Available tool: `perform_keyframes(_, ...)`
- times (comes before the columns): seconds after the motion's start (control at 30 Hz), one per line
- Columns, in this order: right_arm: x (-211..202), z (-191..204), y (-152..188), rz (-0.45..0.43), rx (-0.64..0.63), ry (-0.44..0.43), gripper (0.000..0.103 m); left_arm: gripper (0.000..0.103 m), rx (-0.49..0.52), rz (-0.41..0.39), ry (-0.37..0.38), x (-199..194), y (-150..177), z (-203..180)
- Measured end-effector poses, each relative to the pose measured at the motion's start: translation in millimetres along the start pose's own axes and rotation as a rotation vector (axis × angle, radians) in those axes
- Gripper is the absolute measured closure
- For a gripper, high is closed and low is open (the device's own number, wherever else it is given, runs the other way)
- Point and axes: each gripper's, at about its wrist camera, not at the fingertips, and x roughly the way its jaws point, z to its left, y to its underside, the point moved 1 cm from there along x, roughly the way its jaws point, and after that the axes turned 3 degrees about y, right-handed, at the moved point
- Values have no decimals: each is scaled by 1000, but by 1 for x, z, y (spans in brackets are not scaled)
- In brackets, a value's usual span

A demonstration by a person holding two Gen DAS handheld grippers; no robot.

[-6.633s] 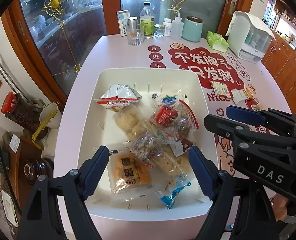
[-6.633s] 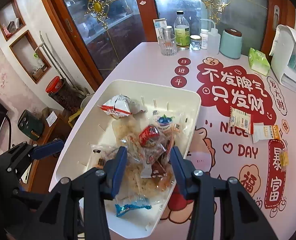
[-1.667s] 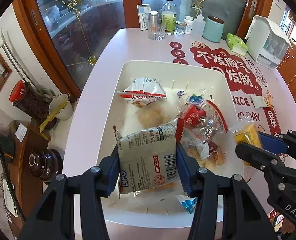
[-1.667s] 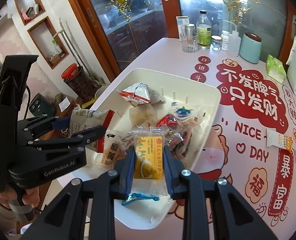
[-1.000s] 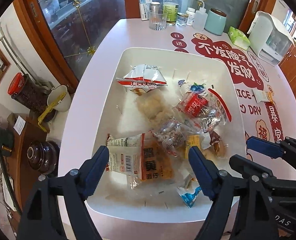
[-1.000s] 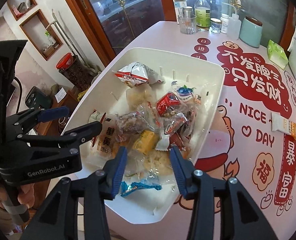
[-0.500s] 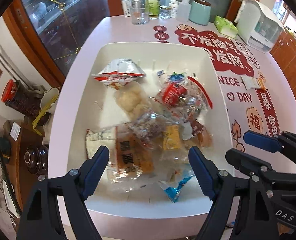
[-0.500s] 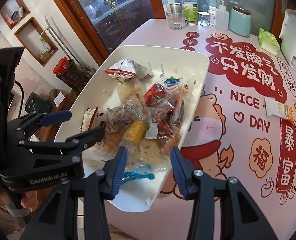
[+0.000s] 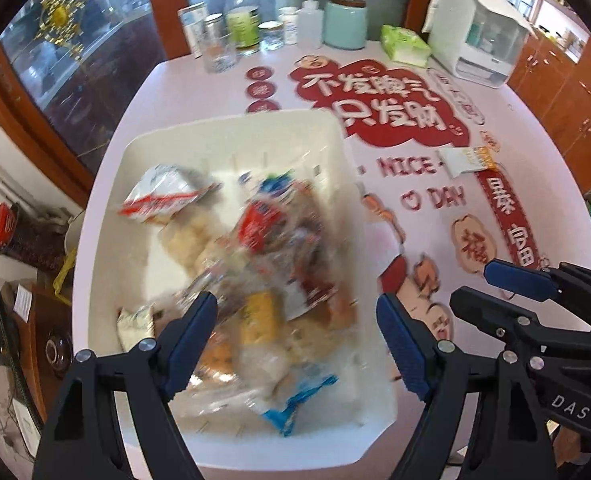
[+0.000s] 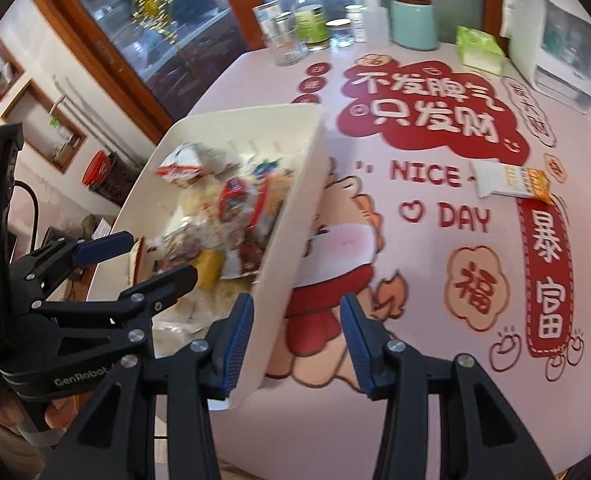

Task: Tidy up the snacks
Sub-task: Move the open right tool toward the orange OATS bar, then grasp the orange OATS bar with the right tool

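A white tray (image 9: pixel 347 148) on the pink table holds a pile of several snack packets (image 9: pixel 255 248); it also shows in the right wrist view (image 10: pixel 303 184). One white and orange snack packet (image 9: pixel 469 160) lies loose on the table right of the tray, also in the right wrist view (image 10: pixel 511 180). My left gripper (image 9: pixel 295 336) is open and empty above the tray's near end. My right gripper (image 10: pixel 295 340) is open and empty above the tray's near right corner and the table. Both views are blurred by motion.
Bottles, a glass, jars and a teal canister (image 9: pixel 343 24) stand at the table's far edge. A green tissue pack (image 9: pixel 405 46) and a white appliance (image 9: pixel 475 32) are at the far right. A glass cabinet door (image 9: pixel 79 52) stands left.
Both grippers have swung to the right, from over the tray's middle toward its right side and the table. Both stay open and empty. The snacks lie as before.
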Motion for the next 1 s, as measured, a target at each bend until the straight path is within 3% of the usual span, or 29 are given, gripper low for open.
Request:
perform_keyframes(0.27,-18,-63,-20,-52,135,41,57,20,89,-68,22,1,-46,-54)
perform_keyframes(0.53,-15,-146,-48,-79,338,92,52,19,100,-118,-62,31,-93,-88)
perform_keyframes(0.8,18,-224,-74,-55,561,139,50,19,35,-123,-164,75,-132,-85)
perform_keyframes(1.0,61,-267,-88,-1,700,160,50,19,17,-101,-194,92,-135,-72)
